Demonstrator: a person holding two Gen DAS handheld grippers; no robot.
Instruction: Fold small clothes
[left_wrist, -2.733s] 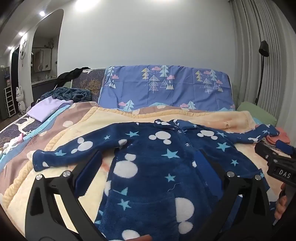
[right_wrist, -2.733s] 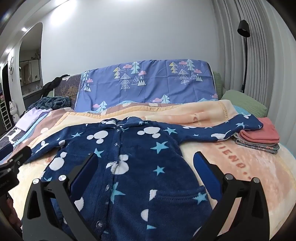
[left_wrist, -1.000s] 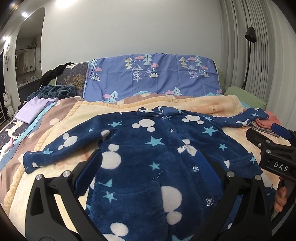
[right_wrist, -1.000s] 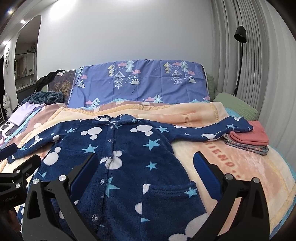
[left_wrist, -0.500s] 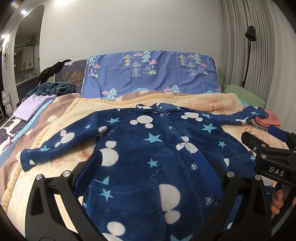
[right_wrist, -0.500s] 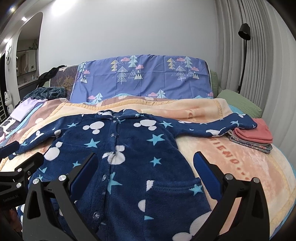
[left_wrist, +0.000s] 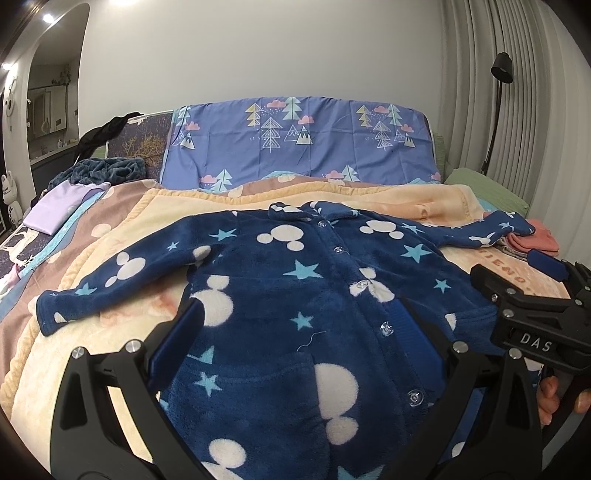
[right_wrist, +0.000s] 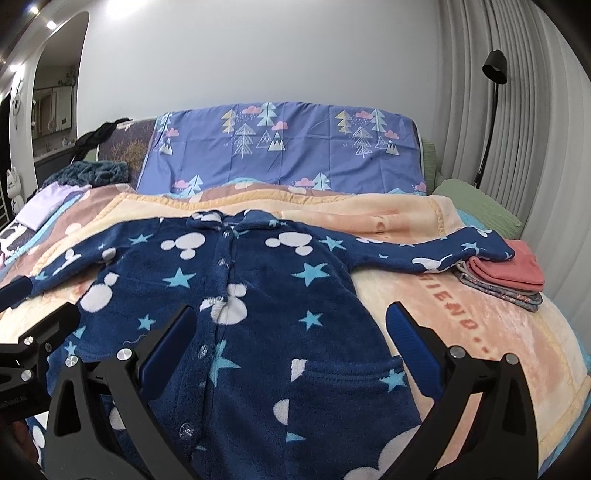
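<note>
Navy fleece onesie (left_wrist: 295, 295) lies flat on the bed's peach blanket (right_wrist: 480, 321), sleeves spread. Left gripper (left_wrist: 295, 332) and right gripper (right_wrist: 291, 332) hover over it, jaws spread wide, pinching nothing.

My way along the peach blanket (right_wrist: 461, 317) right of the fleece onesie (right_wrist: 258, 302) is open up to the folded clothes stack (right_wrist: 509, 277) under its cuff. On the left, bare blanket flanks the sleeve (left_wrist: 110, 284).

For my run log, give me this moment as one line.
stage: pre-fold | blue fleece jacket: spread flat on peach blanket, buttoned | left gripper: open | right gripper: open | nothing grasped
</note>
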